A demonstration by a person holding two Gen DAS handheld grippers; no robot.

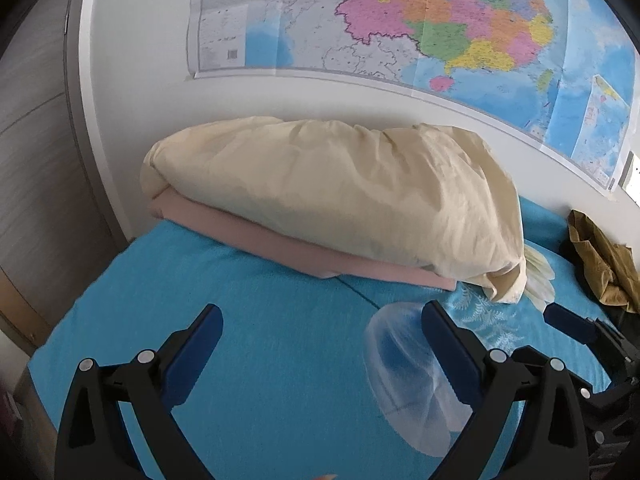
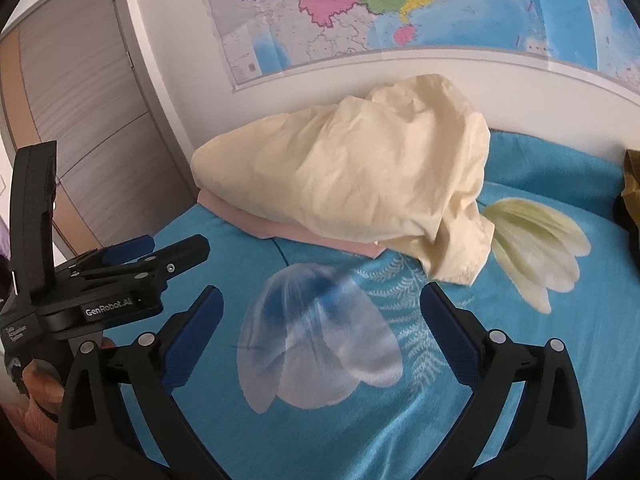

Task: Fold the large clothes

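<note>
A cream garment (image 1: 328,188) lies bundled on a folded pink cloth (image 1: 280,246) at the far side of the blue bed. It also shows in the right wrist view (image 2: 348,176), on the pink cloth (image 2: 256,226). My left gripper (image 1: 320,320) is open and empty above the blue sheet, short of the pile. My right gripper (image 2: 320,300) is open and empty, also short of the pile. The left gripper shows at the left of the right wrist view (image 2: 132,256). The right gripper's fingertip (image 1: 568,320) shows at the right of the left wrist view.
The bed has a blue sheet (image 1: 240,340) with printed flowers. An olive-brown garment (image 1: 600,264) lies at the bed's right side. A wall map (image 1: 400,20) hangs behind the bed. A wardrobe door (image 2: 80,120) stands to the left.
</note>
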